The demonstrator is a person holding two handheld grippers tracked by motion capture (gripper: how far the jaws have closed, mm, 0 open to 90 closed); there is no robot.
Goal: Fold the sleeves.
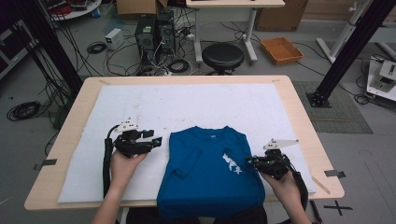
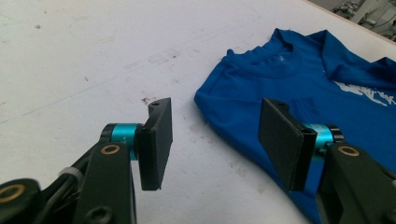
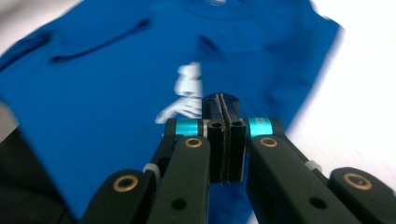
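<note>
A blue T-shirt (image 1: pixel 208 172) with a white print lies on the white mat, folded narrow, its hem hanging over the near table edge. My left gripper (image 1: pixel 158 140) hovers just left of the shirt's shoulder, jaws wide open with nothing between them; in the left gripper view (image 2: pixel 215 135) the shirt's collar (image 2: pixel 275 63) and left edge lie beyond the jaws. My right gripper (image 1: pixel 250 161) sits at the shirt's right edge. In the right gripper view (image 3: pixel 223 105) its jaws are pressed together over the blue T-shirt (image 3: pixel 116 70), gripping nothing that I can see.
The white mat (image 1: pixel 187 102) covers most of the wooden table (image 1: pixel 299 116), with open room behind and to the left of the shirt. Beyond the table stand a black stool (image 1: pixel 222 56), computer towers (image 1: pixel 154 32), cables and an orange tray (image 1: pixel 281 49) on the floor.
</note>
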